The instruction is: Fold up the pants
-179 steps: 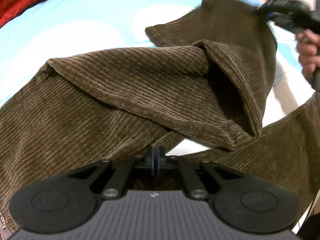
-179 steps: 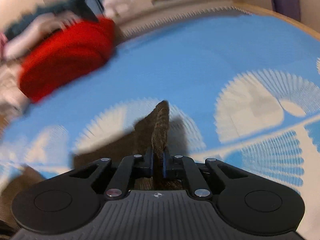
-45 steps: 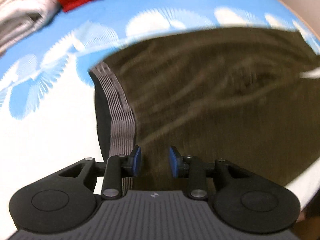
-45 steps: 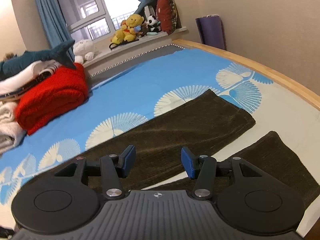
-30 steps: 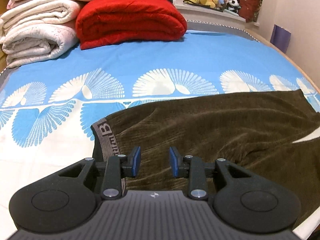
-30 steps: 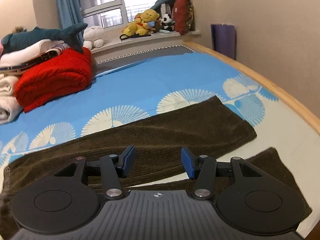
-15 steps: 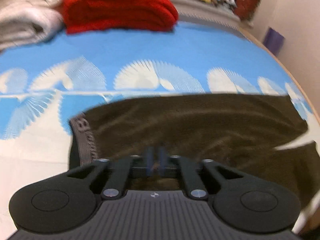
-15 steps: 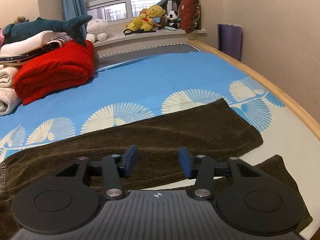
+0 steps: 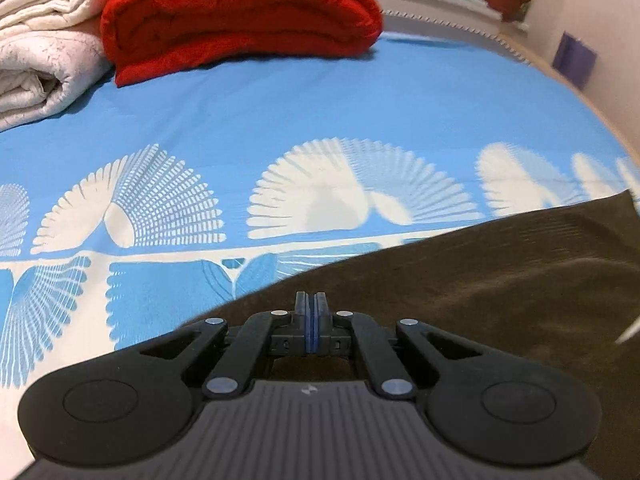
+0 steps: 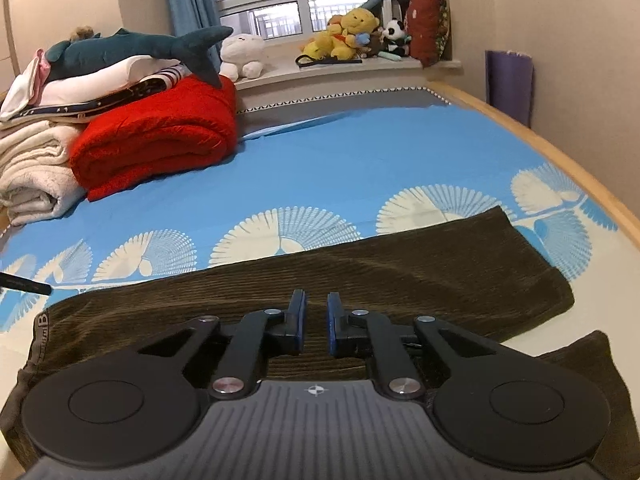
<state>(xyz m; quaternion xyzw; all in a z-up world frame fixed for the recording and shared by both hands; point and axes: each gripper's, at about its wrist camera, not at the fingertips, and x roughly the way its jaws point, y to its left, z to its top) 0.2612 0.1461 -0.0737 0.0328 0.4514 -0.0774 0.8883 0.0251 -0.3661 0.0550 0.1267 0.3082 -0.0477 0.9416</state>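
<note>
the brown corduroy pants (image 10: 360, 276) lie spread across the lower half of the right wrist frame on the blue and white bed sheet (image 10: 360, 164), waistband at the lower left, 1 leg reaching to the right edge and the other leg showing at the lower right corner. in the left wrist frame the pants fill the lower right.

the left gripper (image 9: 311, 312) has its pads pressed together at the pants' upper edge; whether cloth is pinched between them i cannot tell. the right gripper (image 10: 316, 320) is closing, a narrow gap left, with the cloth behind it and nothing clearly between the pads.

the step looks like taking hold for the next fold. to do it well, each pinch should catch the full edge, both layers, then lift evenly so the legs stack flush. the red blanket (image 10: 156, 136) sits well apart at the upper left.
</note>
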